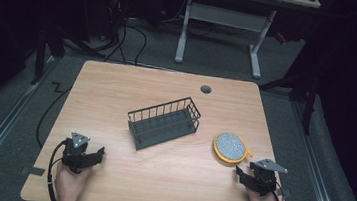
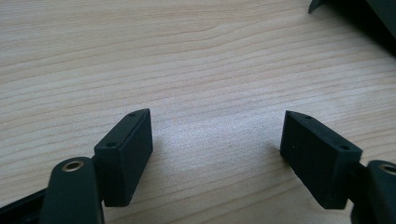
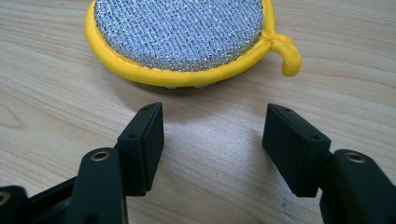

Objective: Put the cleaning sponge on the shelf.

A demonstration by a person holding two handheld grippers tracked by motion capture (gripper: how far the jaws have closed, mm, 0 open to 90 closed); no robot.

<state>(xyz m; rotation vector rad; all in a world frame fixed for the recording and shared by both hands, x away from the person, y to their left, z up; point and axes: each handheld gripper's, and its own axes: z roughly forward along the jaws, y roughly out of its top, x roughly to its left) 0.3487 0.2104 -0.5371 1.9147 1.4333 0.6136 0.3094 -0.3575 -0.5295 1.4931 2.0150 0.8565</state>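
The right gripper (image 3: 212, 140) was held spread and empty just short of the yellow-rimmed scouring pad (image 3: 180, 35), lying flat on the bench (image 1: 117, 89) (beside the wire basket (image 1: 164, 123)), apparently for pickup; the left gripper (image 2: 217, 154), spread, was kept idle.

Both grippers are matte black: the left gripper (image 1: 94, 156) and right gripper (image 1: 239, 173) each carry a grey three-cornered plate on top and trail a black cable. Blocky rectangular jaw pads, small screw holes, brass-ringed pivots. Striped cuffs at the wrists.
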